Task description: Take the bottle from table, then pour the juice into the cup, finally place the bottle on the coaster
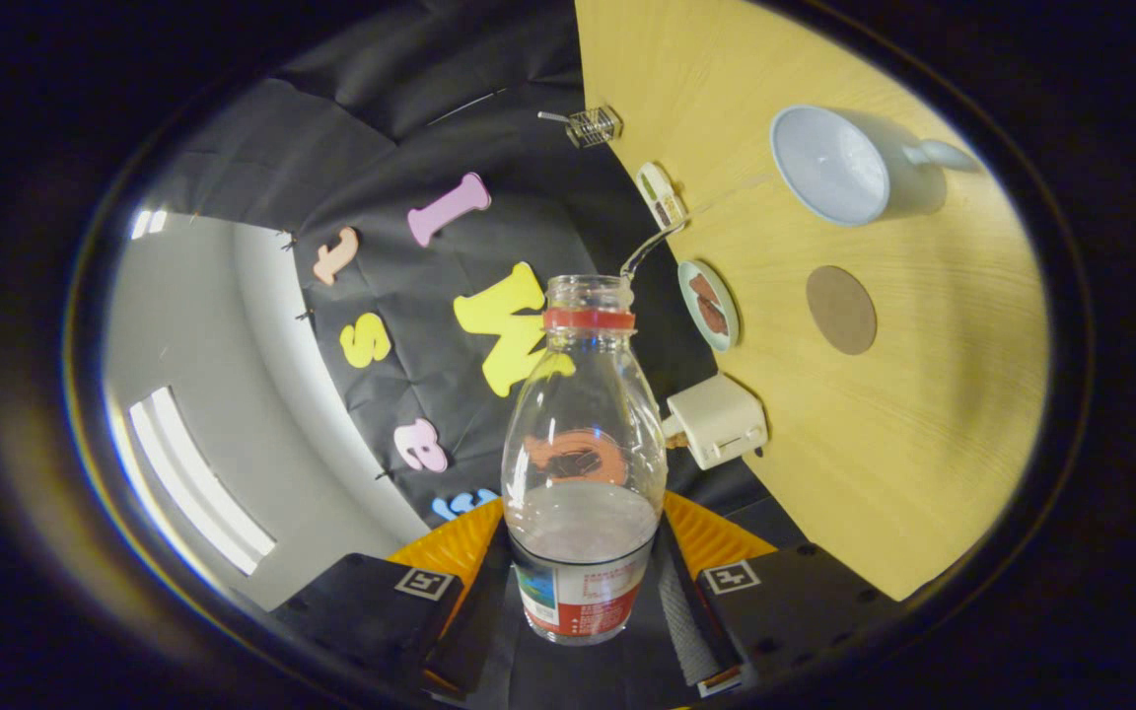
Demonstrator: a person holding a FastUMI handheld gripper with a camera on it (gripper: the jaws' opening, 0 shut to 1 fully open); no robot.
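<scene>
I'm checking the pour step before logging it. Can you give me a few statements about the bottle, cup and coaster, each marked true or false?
1. The clear plastic bottle sits between the gripper jaws, both pressing on it. True.
2. The bottle's cap is on. False: its mouth is open, with just a red ring at the neck.
3. The pale blue ceramic cup lies tipped over. False: it stands on the light wooden table.
4. The round brown coaster is bare. True.
5. The bottle holds some liquid. True.
</scene>
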